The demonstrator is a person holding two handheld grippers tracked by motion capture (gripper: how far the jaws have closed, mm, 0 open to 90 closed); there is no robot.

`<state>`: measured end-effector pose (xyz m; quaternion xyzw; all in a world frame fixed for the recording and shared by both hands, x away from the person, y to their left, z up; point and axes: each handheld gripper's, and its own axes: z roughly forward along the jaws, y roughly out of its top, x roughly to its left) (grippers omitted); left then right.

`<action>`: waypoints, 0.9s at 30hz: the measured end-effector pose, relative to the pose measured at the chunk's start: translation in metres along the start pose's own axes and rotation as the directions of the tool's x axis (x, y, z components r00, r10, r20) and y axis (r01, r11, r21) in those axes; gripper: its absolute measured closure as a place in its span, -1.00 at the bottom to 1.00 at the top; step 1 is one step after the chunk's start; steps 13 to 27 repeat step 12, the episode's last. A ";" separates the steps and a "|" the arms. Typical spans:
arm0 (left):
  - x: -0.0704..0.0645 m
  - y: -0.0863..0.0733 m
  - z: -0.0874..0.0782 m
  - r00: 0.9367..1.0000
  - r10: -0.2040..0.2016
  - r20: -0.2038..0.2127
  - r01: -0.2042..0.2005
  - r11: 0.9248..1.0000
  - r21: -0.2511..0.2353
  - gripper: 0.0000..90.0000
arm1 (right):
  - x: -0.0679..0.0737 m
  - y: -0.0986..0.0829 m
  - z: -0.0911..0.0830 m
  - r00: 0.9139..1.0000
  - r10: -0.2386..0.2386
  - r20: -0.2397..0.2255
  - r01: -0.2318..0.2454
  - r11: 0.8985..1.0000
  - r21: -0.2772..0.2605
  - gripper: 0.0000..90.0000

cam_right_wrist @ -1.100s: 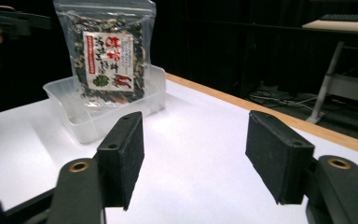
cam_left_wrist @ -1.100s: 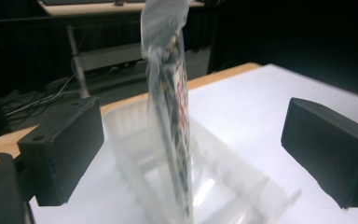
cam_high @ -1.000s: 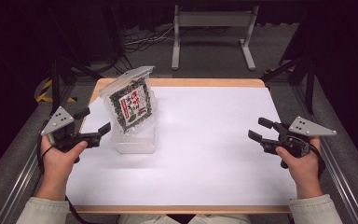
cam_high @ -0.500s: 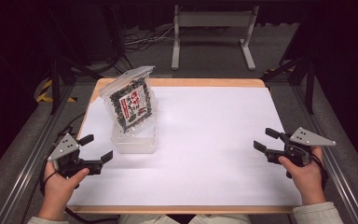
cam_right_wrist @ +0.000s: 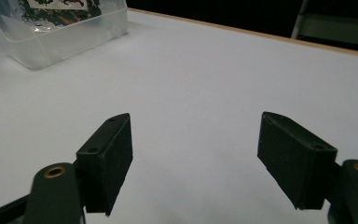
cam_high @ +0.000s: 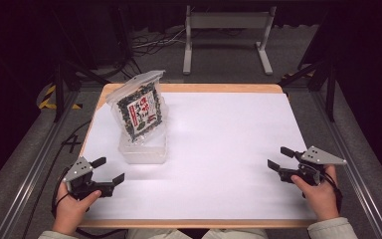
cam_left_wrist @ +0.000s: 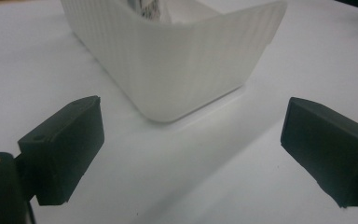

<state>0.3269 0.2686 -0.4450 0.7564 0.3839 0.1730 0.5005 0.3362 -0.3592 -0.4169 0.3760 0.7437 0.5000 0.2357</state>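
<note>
A rectangular tabletop [cam_high: 219,149] is seen from above, covered almost wholly by a white sheet, with a light wooden edge left bare along the far side and the near side. Directly on the white surface, towards the far left corner, a clear plastic container [cam_high: 144,150] is set. A printed packet [cam_high: 138,108] is stood inside it, tilted and rising well above its rim.

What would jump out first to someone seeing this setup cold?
The printed snack bag standing tilted in a clear plastic tub at the white table's left rear. Then the two black grippers, both open and empty: the left gripper just short of the tub, the right gripper near the right edge.
</note>
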 end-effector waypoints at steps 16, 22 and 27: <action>0.002 0.000 -0.003 1.000 -0.003 -0.002 0.003 0.999 -0.041 -0.86 | 0.003 -0.006 0.004 1.000 0.004 -0.014 -0.004 1.000 0.008 -0.40; 0.002 0.000 -0.003 1.000 -0.003 -0.002 0.003 0.999 -0.041 -0.86 | 0.003 -0.006 0.004 1.000 0.004 -0.014 -0.004 1.000 0.008 -0.40; 0.002 0.000 -0.003 1.000 -0.003 -0.002 0.003 0.999 -0.041 -0.86 | 0.003 -0.006 0.004 1.000 0.004 -0.014 -0.004 1.000 0.008 -0.40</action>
